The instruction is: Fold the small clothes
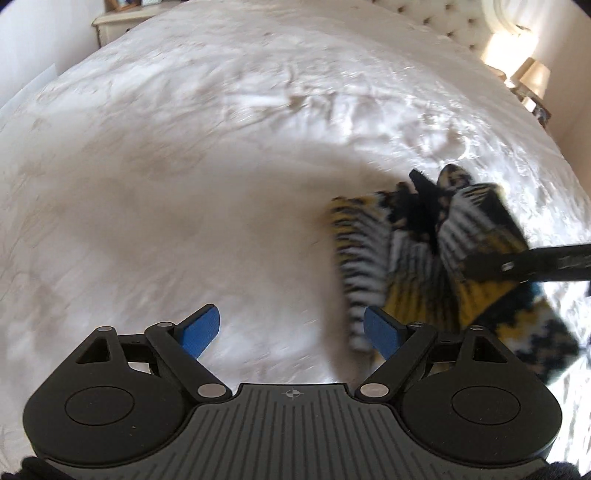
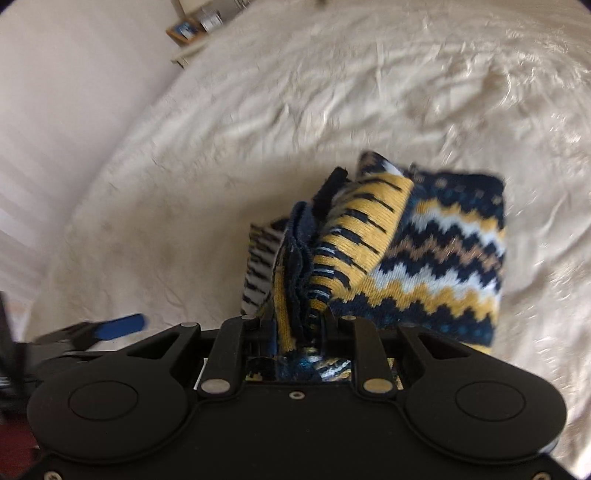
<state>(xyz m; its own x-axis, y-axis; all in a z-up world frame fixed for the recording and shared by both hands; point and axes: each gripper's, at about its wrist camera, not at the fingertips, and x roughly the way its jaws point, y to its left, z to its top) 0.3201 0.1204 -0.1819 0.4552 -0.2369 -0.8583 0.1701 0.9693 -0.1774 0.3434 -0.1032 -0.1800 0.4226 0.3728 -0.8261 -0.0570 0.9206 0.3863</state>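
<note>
A small knitted garment [image 2: 417, 251] with navy, yellow, white and tan zigzag stripes hangs bunched from my right gripper [image 2: 295, 325], whose jaws are shut on its edge, above the white bed [image 2: 258, 110]. In the left wrist view the same garment [image 1: 417, 251] hangs at the right, blurred, with the right gripper's black arm [image 1: 535, 262] reaching in from the right edge. My left gripper [image 1: 291, 328] is open and empty, its blue pads [image 1: 201, 328] wide apart just left of the garment. It also shows in the right wrist view [image 2: 114, 326] at lower left.
The wrinkled white bedspread [image 1: 221, 147] fills both views. A bedside table [image 1: 110, 18] stands at the far left corner, a tufted headboard [image 1: 443, 18] and a lamp [image 1: 532, 74] at the far right. A wall [image 2: 55, 110] runs along the bed's left side.
</note>
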